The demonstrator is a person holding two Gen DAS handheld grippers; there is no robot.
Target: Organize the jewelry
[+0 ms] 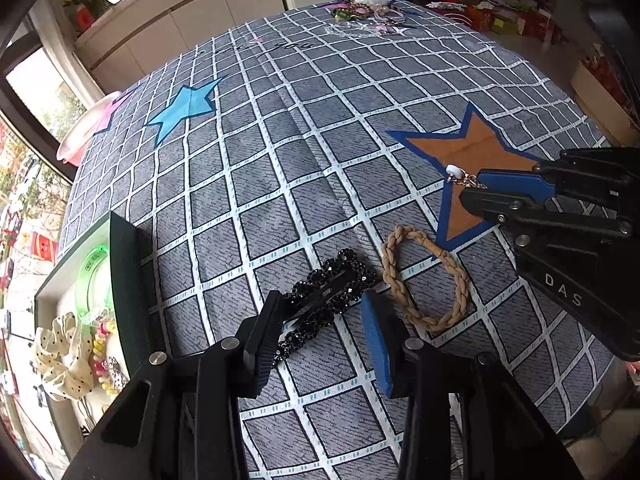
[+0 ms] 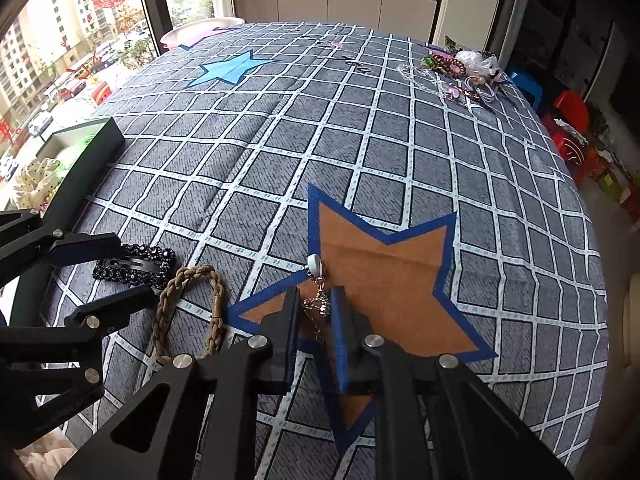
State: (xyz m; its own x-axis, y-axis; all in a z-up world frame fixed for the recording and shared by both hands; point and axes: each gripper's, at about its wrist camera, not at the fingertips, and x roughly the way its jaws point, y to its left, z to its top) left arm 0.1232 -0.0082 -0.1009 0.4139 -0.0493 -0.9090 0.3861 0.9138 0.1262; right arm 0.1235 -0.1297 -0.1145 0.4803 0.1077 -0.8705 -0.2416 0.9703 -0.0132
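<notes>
Here, white letters "DAS" [image 1: 563,290] stand on the right gripper [image 2: 316,308]. A grey checked cloth [image 1: 280,184] with star patches covers the table, beside big windows. The right gripper's jaws are nearly closed on a small silver chain earring with white stud [image 2: 316,280], over the orange star. The left gripper [image 1: 320,312] is wide open around a black beaded hair clip [image 1: 332,284]; a braided tan hair tie [image 1: 424,276] lies beside.

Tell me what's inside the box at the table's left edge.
In the box: a green bangle, a cream dotted scrunchie, and small yellow and pink pieces. The dark wall and the frame's edge hide the rest.
</notes>
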